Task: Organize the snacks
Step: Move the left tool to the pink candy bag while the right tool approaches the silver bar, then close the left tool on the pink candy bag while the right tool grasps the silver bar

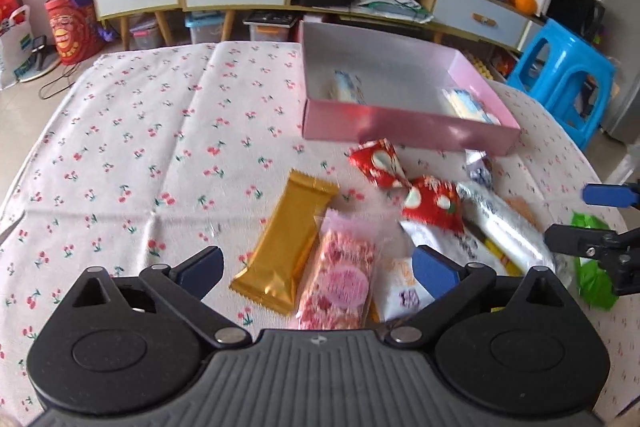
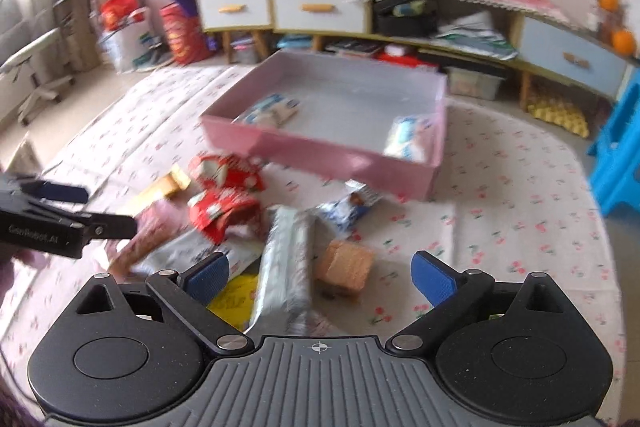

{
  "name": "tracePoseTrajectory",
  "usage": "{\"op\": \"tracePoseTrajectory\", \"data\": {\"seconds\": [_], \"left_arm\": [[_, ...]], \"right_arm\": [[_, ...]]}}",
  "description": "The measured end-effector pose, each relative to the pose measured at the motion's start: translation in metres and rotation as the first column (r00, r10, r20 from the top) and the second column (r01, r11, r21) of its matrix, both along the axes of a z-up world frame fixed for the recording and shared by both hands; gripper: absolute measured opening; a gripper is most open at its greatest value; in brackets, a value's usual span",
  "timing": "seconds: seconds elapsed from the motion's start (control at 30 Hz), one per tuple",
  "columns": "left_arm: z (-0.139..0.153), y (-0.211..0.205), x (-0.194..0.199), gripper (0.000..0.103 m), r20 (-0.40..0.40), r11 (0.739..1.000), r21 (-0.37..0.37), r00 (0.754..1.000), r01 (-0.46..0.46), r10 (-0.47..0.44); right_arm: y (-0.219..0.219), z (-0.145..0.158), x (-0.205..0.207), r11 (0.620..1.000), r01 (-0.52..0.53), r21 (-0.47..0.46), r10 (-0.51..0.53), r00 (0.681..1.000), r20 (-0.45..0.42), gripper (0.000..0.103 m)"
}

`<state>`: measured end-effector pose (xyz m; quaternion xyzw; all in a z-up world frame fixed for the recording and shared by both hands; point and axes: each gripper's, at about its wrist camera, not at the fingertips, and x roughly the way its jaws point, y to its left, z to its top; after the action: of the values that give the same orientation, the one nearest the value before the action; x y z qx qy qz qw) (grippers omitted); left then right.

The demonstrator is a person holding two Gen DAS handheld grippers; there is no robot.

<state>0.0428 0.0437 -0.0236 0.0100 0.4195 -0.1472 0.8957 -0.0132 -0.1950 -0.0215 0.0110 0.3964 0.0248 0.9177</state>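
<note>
Ahead of the left gripper (image 1: 316, 267), left wrist view: jaws spread wide, nothing held, gold bar packet (image 1: 286, 241) and pink packet (image 1: 340, 275) lying between the pads on the worktop (image 1: 120, 147). Red packets (image 1: 404, 183) just beyond, pink box (image 1: 400, 121) further ahead with two blue-white packets inside. Looks like the approach step; next calls for settling over one packet and closing.

Below the right gripper (image 2: 320, 275), right wrist view: jaws spread wide, empty, silver packet (image 2: 286, 267) and brown biscuit pack (image 2: 346, 265) between the pads. Pink box ahead. Blurred frame; contact cannot be confirmed.
</note>
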Motion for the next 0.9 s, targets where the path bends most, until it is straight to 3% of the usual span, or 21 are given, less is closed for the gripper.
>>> {"op": "tracePoseTrajectory", "data": {"seconds": [0.17, 0.47, 0.63, 0.9], "left_arm": [[-0.004, 0.003, -0.006, 0.08, -0.008, 0.999, -0.001, 0.999, 0.041, -0.041], [-0.007, 0.002, -0.007, 0.046, -0.028, 0.995, -0.027, 0.995, 0.096, -0.097], [-0.011, 0.002, -0.005, 0.04, -0.046, 0.995, -0.027, 0.994, 0.096, -0.097], [-0.014, 0.001, 0.0, 0.036, -0.065, 0.996, -0.025, 0.994, 0.085, -0.086]], "right_arm": [[0.005, -0.015, 0.001, 0.993, -0.039, 0.107, 0.048, 0.996, -0.08, 0.099], [0.01, -0.016, 0.005, 0.988, -0.059, 0.143, 0.068, 0.996, -0.063, 0.099], [0.009, -0.015, 0.01, 0.986, -0.042, 0.16, 0.055, 0.995, -0.078, 0.095], [0.011, -0.02, 0.016, 0.988, -0.022, 0.153, 0.038, 0.994, -0.107, 0.065]]}}
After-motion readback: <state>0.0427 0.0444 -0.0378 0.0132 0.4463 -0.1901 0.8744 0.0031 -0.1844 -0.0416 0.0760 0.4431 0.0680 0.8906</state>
